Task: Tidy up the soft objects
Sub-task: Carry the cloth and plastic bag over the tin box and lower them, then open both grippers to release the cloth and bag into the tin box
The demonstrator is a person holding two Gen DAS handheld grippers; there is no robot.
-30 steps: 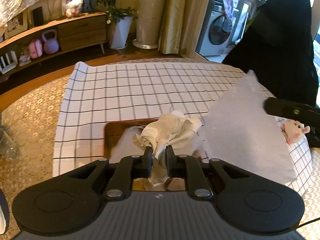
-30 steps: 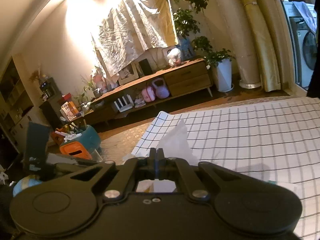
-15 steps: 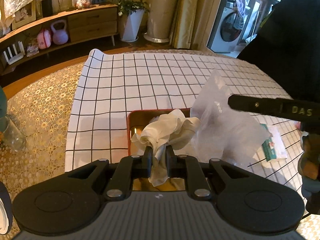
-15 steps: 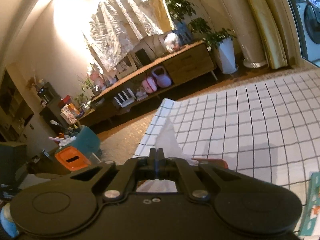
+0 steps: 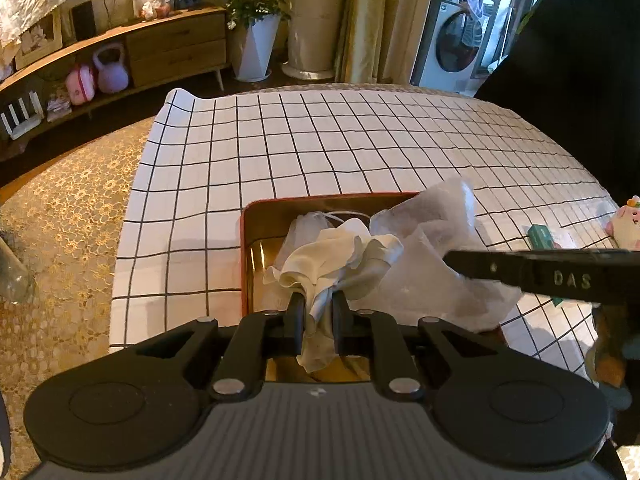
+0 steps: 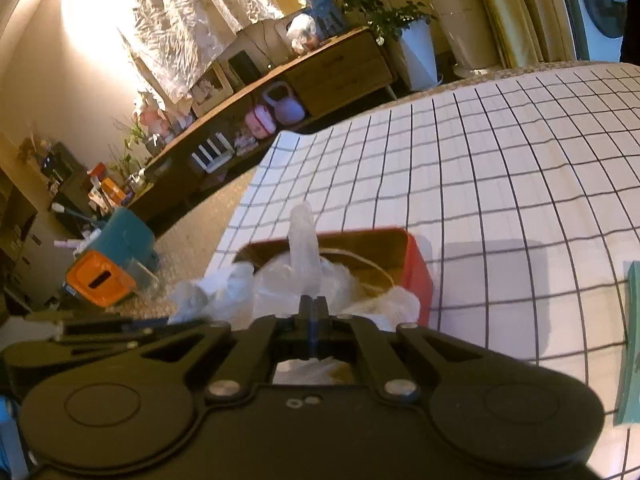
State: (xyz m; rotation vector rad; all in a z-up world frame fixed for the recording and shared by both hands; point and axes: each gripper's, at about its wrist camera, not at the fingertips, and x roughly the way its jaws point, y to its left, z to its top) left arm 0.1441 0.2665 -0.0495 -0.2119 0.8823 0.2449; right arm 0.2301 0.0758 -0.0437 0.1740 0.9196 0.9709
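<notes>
My left gripper (image 5: 317, 300) is shut on a cream cloth (image 5: 336, 256) and holds it over a red box (image 5: 256, 216) with a gold inside. My right gripper (image 6: 313, 304) is shut on a clear plastic sheet (image 6: 305, 240), which hangs crumpled into the same red box (image 6: 418, 268). In the left wrist view the plastic sheet (image 5: 436, 240) lies over the box's right side, with the right gripper's finger (image 5: 540, 272) reaching in from the right. A white mesh pouch with a cord (image 5: 308, 224) lies inside the box.
The box stands on a white checked tablecloth (image 5: 320, 144). A green packet (image 5: 544, 236) and a pink plush toy (image 5: 626, 228) lie at the right. A dark-clothed person (image 5: 568, 64) stands at the far right. A sideboard and plant pot stand beyond the table.
My right gripper has carried the plastic sheet leftward and down, from spread out above the table to crumpled in the red box. My left gripper still holds the cream cloth over the box.
</notes>
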